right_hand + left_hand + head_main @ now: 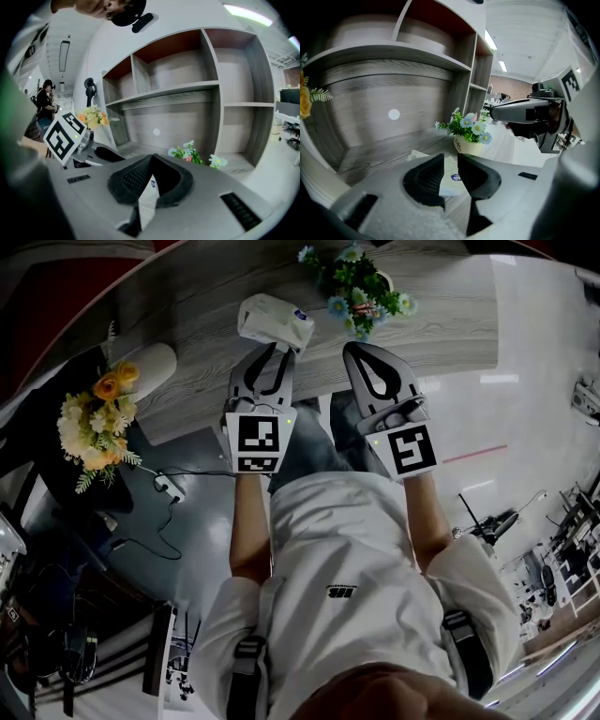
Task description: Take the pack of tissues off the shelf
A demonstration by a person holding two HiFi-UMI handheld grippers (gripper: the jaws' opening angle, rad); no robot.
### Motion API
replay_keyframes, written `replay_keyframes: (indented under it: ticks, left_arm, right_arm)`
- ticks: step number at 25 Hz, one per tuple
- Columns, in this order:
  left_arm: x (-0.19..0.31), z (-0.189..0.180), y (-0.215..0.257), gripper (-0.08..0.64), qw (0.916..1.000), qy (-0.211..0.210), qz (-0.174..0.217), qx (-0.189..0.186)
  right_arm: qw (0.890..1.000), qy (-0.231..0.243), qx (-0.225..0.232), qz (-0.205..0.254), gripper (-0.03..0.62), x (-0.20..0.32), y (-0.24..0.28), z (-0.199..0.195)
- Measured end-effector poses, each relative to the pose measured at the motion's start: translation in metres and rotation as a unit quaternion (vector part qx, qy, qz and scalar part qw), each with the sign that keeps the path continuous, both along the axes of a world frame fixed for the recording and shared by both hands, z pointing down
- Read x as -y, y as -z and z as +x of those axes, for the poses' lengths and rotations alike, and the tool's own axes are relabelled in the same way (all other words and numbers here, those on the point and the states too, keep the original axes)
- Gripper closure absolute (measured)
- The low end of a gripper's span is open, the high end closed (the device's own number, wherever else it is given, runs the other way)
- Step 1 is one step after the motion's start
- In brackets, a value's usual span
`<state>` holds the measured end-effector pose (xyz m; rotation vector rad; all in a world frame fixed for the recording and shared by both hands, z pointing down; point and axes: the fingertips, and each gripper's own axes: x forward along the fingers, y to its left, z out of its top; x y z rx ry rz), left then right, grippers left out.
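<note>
The white pack of tissues (275, 322) with a small blue mark lies on the grey wooden shelf board (187, 306). My left gripper (277, 351) points at it, tips at the pack's near edge. In the left gripper view the jaws (451, 161) stand a narrow gap apart. The pack (452, 180) shows through that gap and spreads wider than it, past the left jaw. My right gripper (359, 346) hovers beside it to the right, shut on nothing. In the right gripper view its tips (151, 158) meet, and a strip of the pack (151, 187) shows below them.
A pot of blue and white flowers (356, 282) stands on the shelf just right of the pack, also in the left gripper view (468, 133). A yellow bouquet (98, 418) sits to the left below. Upper shelf compartments (187, 98) rise behind. Cables lie on the floor (169, 488).
</note>
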<state>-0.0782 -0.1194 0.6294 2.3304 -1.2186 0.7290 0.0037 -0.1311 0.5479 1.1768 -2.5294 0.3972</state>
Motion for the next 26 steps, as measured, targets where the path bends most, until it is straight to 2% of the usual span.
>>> replay_keyframes:
  ticks: [26]
  left_arm:
    - [0.001,-0.011,0.048,0.466,0.999,0.015,0.04,-0.014]
  right_arm:
    - [1.0,0.007,-0.008,-0.003,0.568,-0.006,0.007,-0.009]
